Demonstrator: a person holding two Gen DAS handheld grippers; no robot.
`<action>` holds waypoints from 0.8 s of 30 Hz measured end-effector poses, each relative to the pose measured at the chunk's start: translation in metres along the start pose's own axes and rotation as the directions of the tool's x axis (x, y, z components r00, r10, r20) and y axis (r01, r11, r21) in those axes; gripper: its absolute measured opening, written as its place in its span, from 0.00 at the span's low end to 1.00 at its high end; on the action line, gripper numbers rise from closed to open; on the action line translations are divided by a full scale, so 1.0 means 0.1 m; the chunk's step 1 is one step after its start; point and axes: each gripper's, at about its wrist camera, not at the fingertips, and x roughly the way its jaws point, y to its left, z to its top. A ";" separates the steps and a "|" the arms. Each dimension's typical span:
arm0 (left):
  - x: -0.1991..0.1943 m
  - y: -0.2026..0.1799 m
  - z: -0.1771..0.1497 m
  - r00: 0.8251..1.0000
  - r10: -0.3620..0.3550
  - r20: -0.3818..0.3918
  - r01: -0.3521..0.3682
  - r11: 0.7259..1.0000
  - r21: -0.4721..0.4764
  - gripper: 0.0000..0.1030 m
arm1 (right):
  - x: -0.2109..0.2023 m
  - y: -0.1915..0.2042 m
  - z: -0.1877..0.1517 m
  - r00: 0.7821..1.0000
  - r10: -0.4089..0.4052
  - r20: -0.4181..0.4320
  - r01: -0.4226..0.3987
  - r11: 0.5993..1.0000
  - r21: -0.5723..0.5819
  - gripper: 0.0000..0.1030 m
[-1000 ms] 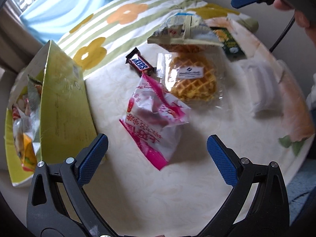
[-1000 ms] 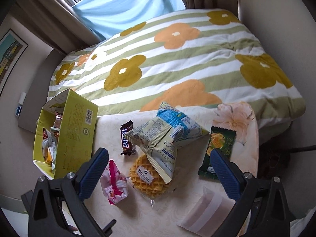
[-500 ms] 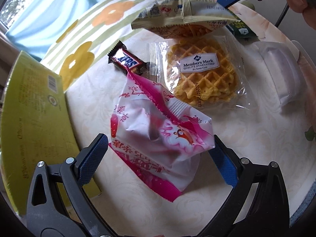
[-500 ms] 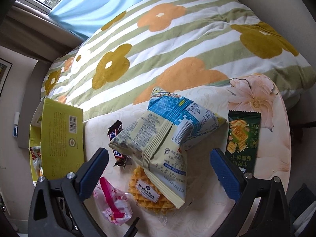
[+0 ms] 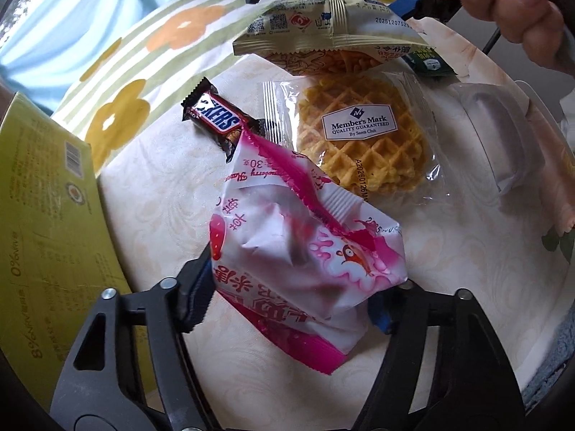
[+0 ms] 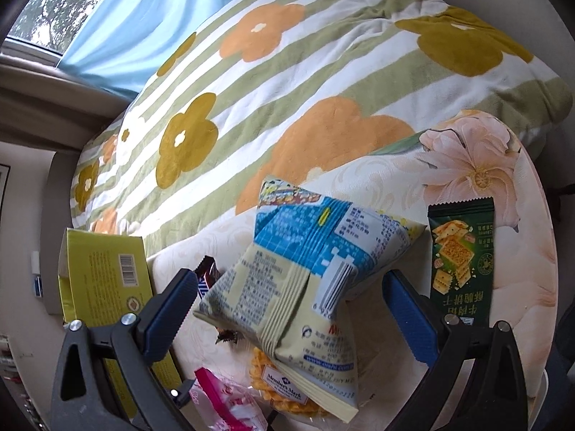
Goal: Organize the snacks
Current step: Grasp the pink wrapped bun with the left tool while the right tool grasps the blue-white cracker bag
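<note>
Beside a floral quilt (image 6: 323, 72), cream table (image 5: 161, 197), left gripper (image 5: 291, 309) jaws closing round pink packet (image 5: 305, 248), right gripper (image 6: 287, 305) jaws spread

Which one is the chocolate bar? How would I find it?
Start at the tall yellow-green box on the table's left edge. Just right of it lies the small chocolate bar, its end tucked under the pink-and-white packet. It is the only dark brown wrapper with white letters on blue.

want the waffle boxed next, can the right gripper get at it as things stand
Probably not cleanly. The right gripper has its open jaws either side of the blue and cream snack bag, which lies on top of the waffle, covering part of it. That bag would need moving first.
</note>
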 end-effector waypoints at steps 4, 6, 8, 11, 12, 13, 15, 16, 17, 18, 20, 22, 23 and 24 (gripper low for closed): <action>0.01 -0.01 0.02 1.000 0.010 -0.001 -0.010 1.000 0.011 0.53 | 0.07 0.02 0.02 1.000 -0.020 -0.004 0.020 1.000 0.004 0.99; -0.01 -0.03 0.00 1.000 0.011 -0.004 -0.011 1.000 0.005 0.52 | 0.11 0.03 0.02 1.000 -0.028 -0.005 0.028 1.000 0.002 0.99; -0.02 -0.03 -0.01 1.000 0.014 -0.008 -0.014 1.000 -0.002 0.52 | 0.15 0.03 0.01 0.999 -0.038 -0.010 0.038 0.999 -0.004 0.92; -0.03 -0.02 -0.03 1.000 0.011 -0.014 -0.012 1.000 -0.017 0.52 | 0.21 -0.01 -0.01 1.000 -0.012 -0.027 0.012 1.000 0.000 0.75; -0.03 -0.02 -0.04 1.000 0.012 -0.014 -0.012 1.000 -0.019 0.52 | 0.21 -0.02 -0.02 1.000 -0.006 -0.026 0.006 1.000 0.002 0.73; -0.04 -0.01 -0.05 1.000 0.013 -0.014 -0.013 1.000 -0.021 0.52 | 0.21 -0.03 -0.03 1.000 -0.005 -0.023 0.005 1.000 -0.003 0.72; -0.04 -0.01 -0.06 1.000 0.017 -0.017 -0.017 0.999 -0.031 0.51 | 0.19 -0.04 -0.04 1.000 0.000 -0.020 0.000 1.000 -0.013 0.67; -0.05 -0.01 -0.07 1.000 0.018 -0.018 -0.018 0.999 -0.034 0.51 | 0.18 -0.04 -0.05 1.000 0.004 -0.020 -0.004 1.000 -0.017 0.65; -0.05 -0.02 -0.08 1.000 0.019 -0.020 -0.020 0.999 -0.035 0.51 | 0.17 -0.04 -0.05 1.000 0.009 -0.019 -0.010 1.000 -0.023 0.61; -0.06 -0.02 -0.08 1.000 0.022 -0.021 -0.022 0.999 -0.036 0.50 | 0.15 -0.04 -0.05 1.000 0.019 -0.013 -0.019 0.999 -0.025 0.58; -0.05 -0.03 -0.09 0.999 0.028 -0.023 -0.029 0.999 -0.034 0.50 | 0.12 -0.06 -0.05 0.999 0.032 -0.008 -0.032 0.999 -0.033 0.54; -0.06 -0.05 -0.09 0.999 0.030 -0.028 -0.031 0.999 -0.037 0.49 | 0.10 -0.07 -0.06 0.999 0.045 -0.003 -0.045 0.998 -0.034 0.52; -0.07 -0.06 -0.10 0.999 0.032 -0.028 -0.033 0.999 -0.040 0.49 | 0.09 -0.08 -0.07 0.999 0.052 0.000 -0.052 0.998 -0.035 0.51; -0.08 -0.07 -0.10 0.999 0.034 -0.028 -0.035 0.998 -0.042 0.49 | 0.08 -0.08 -0.08 0.998 0.059 0.003 -0.059 0.998 -0.034 0.51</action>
